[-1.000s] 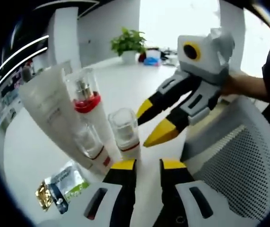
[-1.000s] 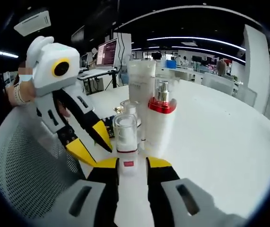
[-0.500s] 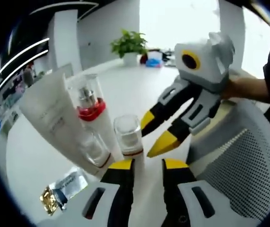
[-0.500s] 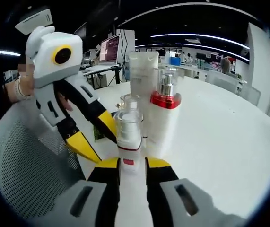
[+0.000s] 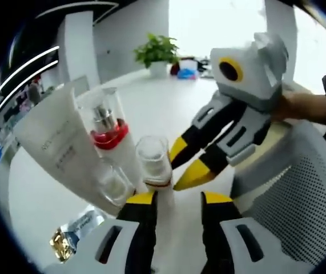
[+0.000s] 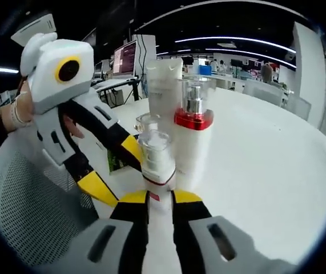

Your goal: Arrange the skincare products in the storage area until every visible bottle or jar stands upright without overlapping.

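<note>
Skincare bottles stand close together on a white table (image 5: 151,97). In the left gripper view, a small bottle with clear cap (image 5: 153,162) stands just in front of the left gripper (image 5: 178,200), whose yellow-tipped jaws are apart with nothing between them; the bottle is a little to the left of the gap. Beside it stands a taller pump bottle with a red collar (image 5: 108,137) under a clear cover, then a white tube (image 5: 57,151) that leans in this view, and a small clear jar (image 5: 112,185) low in front of them. The tube has grey writing, too blurred to read. Some small sachets (image 5: 74,234) lie on the table at lower left. The right gripper (image 5: 182,162) comes in from the right, held by a hand (image 5: 291,105), its jaws open with the tips near the small bottle. A white mesh chair back (image 5: 300,200) is at the right, and a green plant (image 5: 156,51) stands far back by a bright window.

In the right gripper view, the small bottle (image 6: 157,162) sits between the jaws of the right gripper (image 6: 154,200), with a red mark on its lower part; I cannot tell if the jaws press it. Behind it are the red-collared pump bottle (image 6: 192,142), the tube (image 6: 164,91) and the jar (image 6: 147,123). The left gripper (image 6: 112,171) enters from the left, jaws apart. This view shows an office with a lit monitor (image 6: 125,60), desks and ceiling light strips.
</note>
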{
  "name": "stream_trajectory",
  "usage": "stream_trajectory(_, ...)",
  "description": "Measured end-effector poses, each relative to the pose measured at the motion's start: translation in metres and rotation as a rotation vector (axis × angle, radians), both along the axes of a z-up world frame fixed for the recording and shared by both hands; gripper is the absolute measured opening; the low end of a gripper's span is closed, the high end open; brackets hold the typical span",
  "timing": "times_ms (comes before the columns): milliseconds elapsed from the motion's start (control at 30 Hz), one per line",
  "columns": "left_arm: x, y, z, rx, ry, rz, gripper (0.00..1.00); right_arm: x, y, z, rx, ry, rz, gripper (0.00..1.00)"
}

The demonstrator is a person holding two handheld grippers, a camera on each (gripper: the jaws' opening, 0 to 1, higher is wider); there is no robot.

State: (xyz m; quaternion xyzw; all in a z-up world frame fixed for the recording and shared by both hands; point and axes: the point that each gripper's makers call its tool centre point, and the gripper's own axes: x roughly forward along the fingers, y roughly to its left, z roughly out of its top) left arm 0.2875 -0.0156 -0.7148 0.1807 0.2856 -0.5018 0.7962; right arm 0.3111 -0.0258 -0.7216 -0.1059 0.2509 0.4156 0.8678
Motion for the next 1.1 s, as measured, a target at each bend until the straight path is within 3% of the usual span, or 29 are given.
stream_trajectory(167,-0.006,0.016,-0.007,0.056,0.027,-0.004,0.22,0.002,0.003,0.0,0.012,0.012,-0.012,0.14)
stream_trajectory(267,0.0,0.038,-0.016,0.167,-0.013,0.019,0.23,0.003,0.004,-0.001,0.011,0.021,-0.01,0.14)
stream_trajectory(300,0.004,0.043,-0.017,0.172,-0.012,0.046,0.23,0.002,0.004,-0.002,0.009,0.025,-0.009,0.13)
stream_trajectory(467,0.017,0.045,-0.01,0.115,-0.02,0.095,0.22,0.003,0.005,-0.004,0.019,0.048,-0.024,0.14)
stream_trajectory(1100,0.046,0.042,-0.021,0.146,-0.037,0.088,0.15,0.017,0.008,-0.009,0.041,0.072,-0.078,0.13)
